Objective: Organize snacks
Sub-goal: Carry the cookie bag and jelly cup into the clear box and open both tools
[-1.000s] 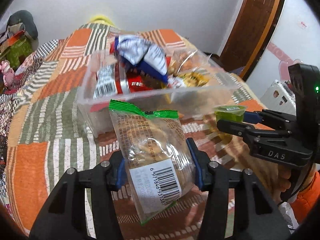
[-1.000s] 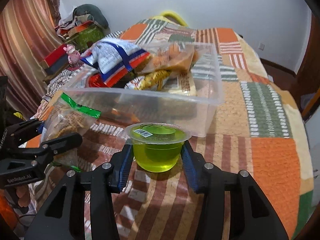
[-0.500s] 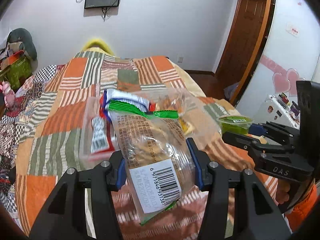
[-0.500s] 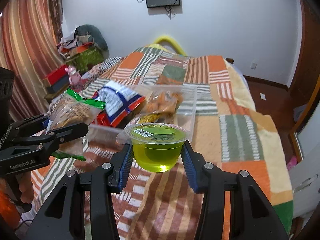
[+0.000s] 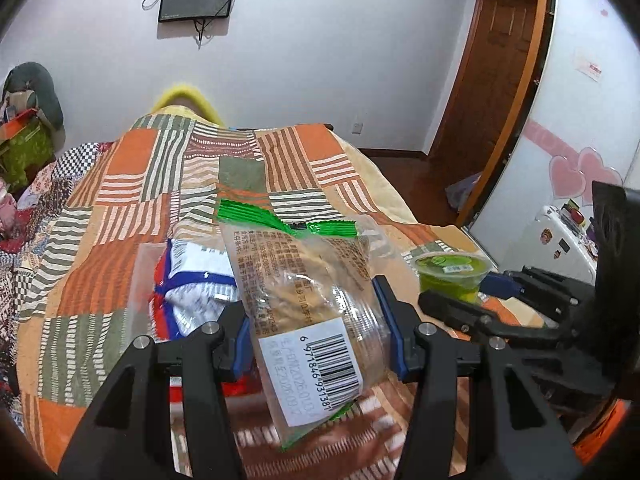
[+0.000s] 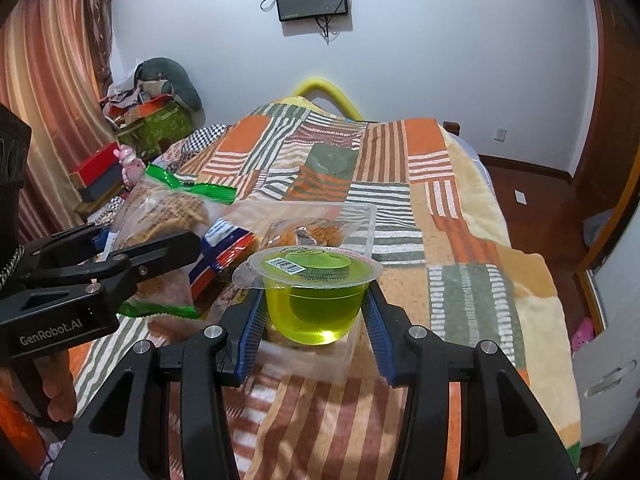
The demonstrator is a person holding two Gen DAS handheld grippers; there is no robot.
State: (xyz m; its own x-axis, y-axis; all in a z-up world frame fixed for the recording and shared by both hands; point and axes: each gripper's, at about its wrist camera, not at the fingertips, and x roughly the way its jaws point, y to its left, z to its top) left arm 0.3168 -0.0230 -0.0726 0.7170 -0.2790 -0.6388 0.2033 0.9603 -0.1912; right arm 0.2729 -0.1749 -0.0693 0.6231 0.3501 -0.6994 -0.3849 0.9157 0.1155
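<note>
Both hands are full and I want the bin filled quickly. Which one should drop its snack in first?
Probably the right: its jelly cup hangs over the clear bin's near wall, while the left's cracker bag is off to the side.

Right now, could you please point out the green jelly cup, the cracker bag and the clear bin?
green jelly cup (image 6: 314,312), right wrist view, on its translucent side wall.
cracker bag (image 5: 316,304), left wrist view, on its clear front.
clear bin (image 6: 370,220), right wrist view, on its far rim.

Both wrist views close above bed (image 5: 132,168), facing far wall, sharing snack bin (image 6: 370,220)
</note>
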